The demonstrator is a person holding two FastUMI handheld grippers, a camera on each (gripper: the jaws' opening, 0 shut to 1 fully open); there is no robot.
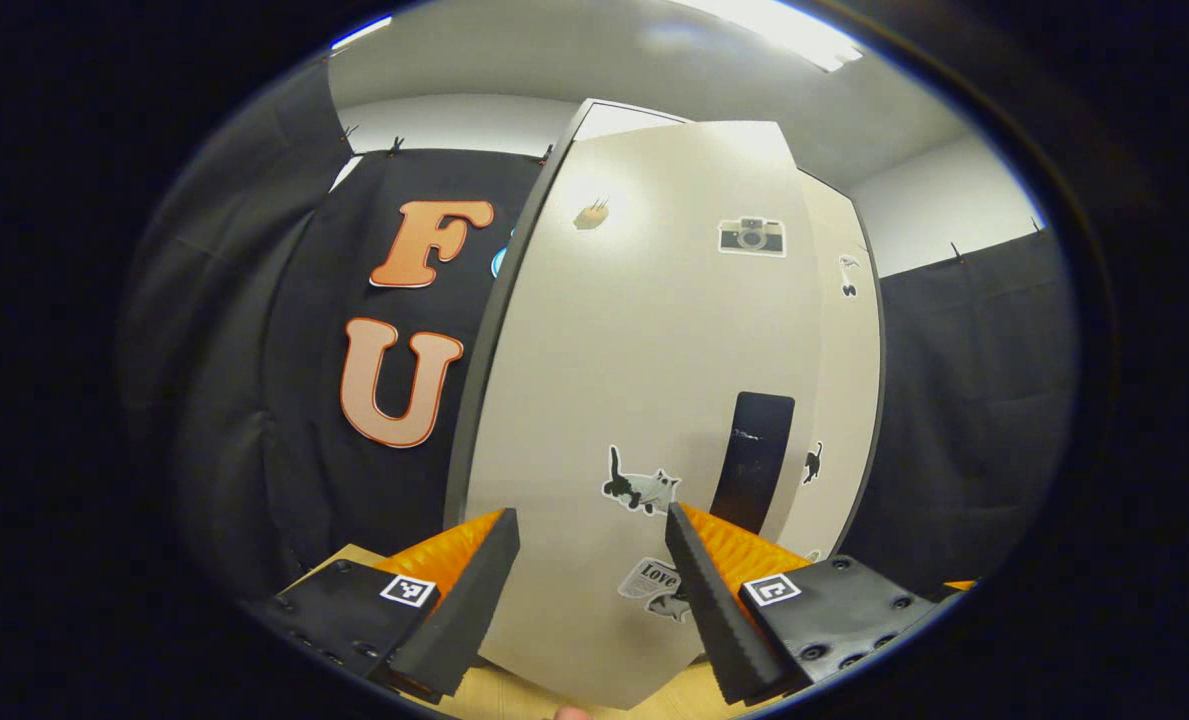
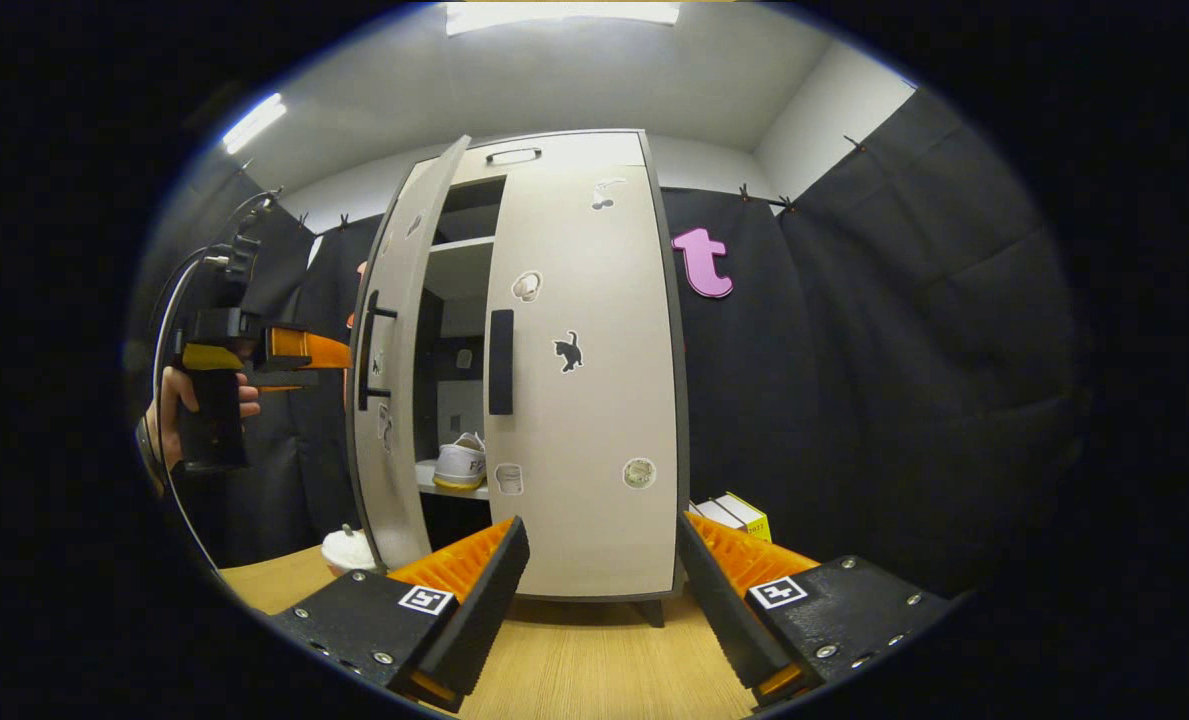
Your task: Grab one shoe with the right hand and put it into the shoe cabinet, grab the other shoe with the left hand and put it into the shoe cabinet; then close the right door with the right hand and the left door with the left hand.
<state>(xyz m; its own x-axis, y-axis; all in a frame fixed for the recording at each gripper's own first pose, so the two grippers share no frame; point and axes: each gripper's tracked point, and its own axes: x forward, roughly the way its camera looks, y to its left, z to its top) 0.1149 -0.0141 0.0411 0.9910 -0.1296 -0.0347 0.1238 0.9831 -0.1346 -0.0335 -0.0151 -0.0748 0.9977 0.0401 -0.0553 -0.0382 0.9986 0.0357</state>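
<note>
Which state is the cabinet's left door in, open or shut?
Open. In the right gripper view the left door swings outward, leaving a gap that shows a shelf and a white shoe inside.

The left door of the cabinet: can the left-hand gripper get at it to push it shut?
Probably yes. The left gripper hangs open right beside the half-open left door, on its outer face, with nothing between them. A shoe sits well inside on a shelf, seemingly clear of the door's swing.

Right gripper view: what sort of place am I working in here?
Probably a staged recording booth, not a home: black cloth walls surround a pale sticker-covered shoe cabinet standing on a light wooden floor.
</note>
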